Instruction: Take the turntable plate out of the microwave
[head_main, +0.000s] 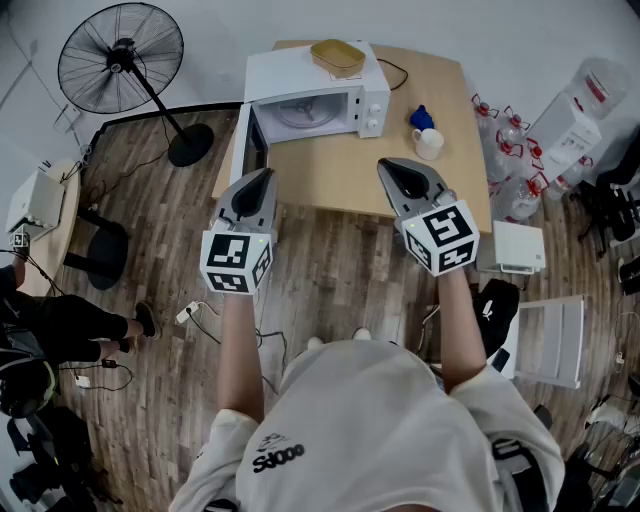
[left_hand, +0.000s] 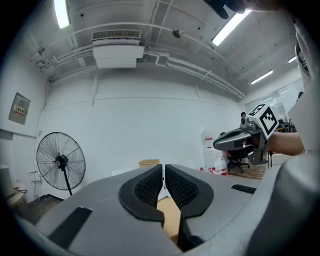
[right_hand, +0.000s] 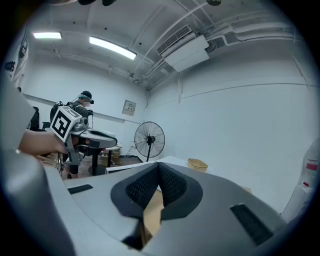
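Turntable plate (head_main: 300, 112) lies flat inside the microwave (head_main: 372, 100), whose door (head_main: 243, 150) is swung open on its left. Both grippers sit well short of the microwave. The left gripper (head_main: 265, 176) is nearer the cavity, jaws all but closed, empty. The right gripper (head_main: 392, 166) is pinched closed, empty. The basket (head_main: 337, 57) on top of the microwave looks empty.

Setting: a workroom of the lab or office kind, not a home.
- Bare white pipes (left_hand: 200, 70) are running under the ceiling beside a white ceiling air-conditioning unit (left_hand: 116, 50).
- Long tube lights (right_hand: 112, 47) are glowing.
- A black pedestal fan (head_main: 121, 58) is standing on the brown wood-plank floor (head_main: 330, 280).
- A white microwave oven (head_main: 315, 95) is sitting on a light wooden table (head_main: 340, 170).
- Clear red-capped bottles (head_main: 505, 150), apparently water jugs, are crowding the right side.
- A black office chair (left_hand: 235, 162) is standing beyond.
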